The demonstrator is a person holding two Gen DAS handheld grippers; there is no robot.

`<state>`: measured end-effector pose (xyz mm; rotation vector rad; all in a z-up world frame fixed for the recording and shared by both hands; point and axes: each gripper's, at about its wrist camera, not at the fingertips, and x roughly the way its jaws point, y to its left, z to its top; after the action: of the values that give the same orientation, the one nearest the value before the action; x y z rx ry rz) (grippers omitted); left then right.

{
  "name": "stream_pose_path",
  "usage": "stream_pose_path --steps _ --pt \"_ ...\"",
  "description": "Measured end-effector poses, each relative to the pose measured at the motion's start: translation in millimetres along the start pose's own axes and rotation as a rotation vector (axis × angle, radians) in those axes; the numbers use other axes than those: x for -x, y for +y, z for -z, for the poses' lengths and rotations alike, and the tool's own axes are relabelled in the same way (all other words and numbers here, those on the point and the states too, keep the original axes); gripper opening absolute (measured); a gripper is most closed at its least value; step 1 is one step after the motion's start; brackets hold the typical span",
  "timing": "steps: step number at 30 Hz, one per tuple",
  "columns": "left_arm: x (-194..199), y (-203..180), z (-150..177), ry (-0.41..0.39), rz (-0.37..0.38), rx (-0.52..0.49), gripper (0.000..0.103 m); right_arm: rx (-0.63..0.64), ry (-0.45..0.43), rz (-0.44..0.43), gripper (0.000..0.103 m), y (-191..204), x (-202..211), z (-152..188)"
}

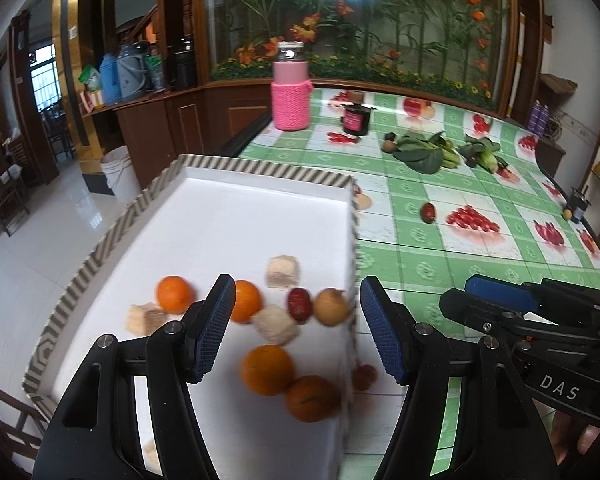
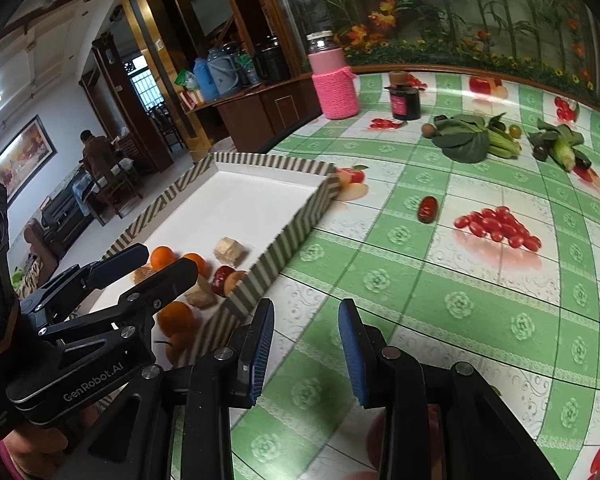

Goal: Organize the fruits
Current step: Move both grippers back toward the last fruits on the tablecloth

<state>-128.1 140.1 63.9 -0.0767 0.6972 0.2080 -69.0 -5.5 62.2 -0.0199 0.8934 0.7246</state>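
Note:
A white tray with a striped rim (image 1: 260, 168) (image 2: 268, 160) lies at the table's left edge. It holds several oranges (image 1: 267, 369) (image 2: 176, 316), a red date (image 1: 299, 304) (image 2: 222, 274), a round brown fruit (image 1: 331, 306) and beige cubes (image 1: 283, 272). My left gripper (image 1: 298, 328) hovers open and empty over the tray's near right corner. My right gripper (image 2: 306, 350) is just right of the tray, over the tablecloth, its jaws apart with nothing between them. A loose red date (image 1: 429, 213) (image 2: 427, 209) lies on the cloth, ahead of it.
At the far side of the table stand a bottle in a pink knitted sleeve (image 1: 291, 92) (image 2: 334, 80) and a black jar (image 1: 356, 118) (image 2: 406, 102). Leafy greens (image 1: 424, 152) (image 2: 472, 140), corn (image 2: 560, 152) and small brown fruits (image 2: 429, 131) lie beyond the loose date.

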Motion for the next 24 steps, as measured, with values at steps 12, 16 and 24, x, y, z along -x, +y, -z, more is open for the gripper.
stream_pose_path --steps 12,16,24 --pt "-17.5 -45.3 -1.6 0.069 0.102 -0.049 0.065 -0.095 0.011 0.053 0.032 -54.0 12.2 17.3" --pt "-26.4 -58.8 -4.8 0.101 0.142 -0.053 0.065 -0.144 0.01 0.083 0.033 -80.6 18.6 18.6" --pt "-46.9 -72.4 -17.3 0.186 0.217 -0.041 0.065 -0.211 0.001 0.145 0.033 -133.1 35.6 16.0"
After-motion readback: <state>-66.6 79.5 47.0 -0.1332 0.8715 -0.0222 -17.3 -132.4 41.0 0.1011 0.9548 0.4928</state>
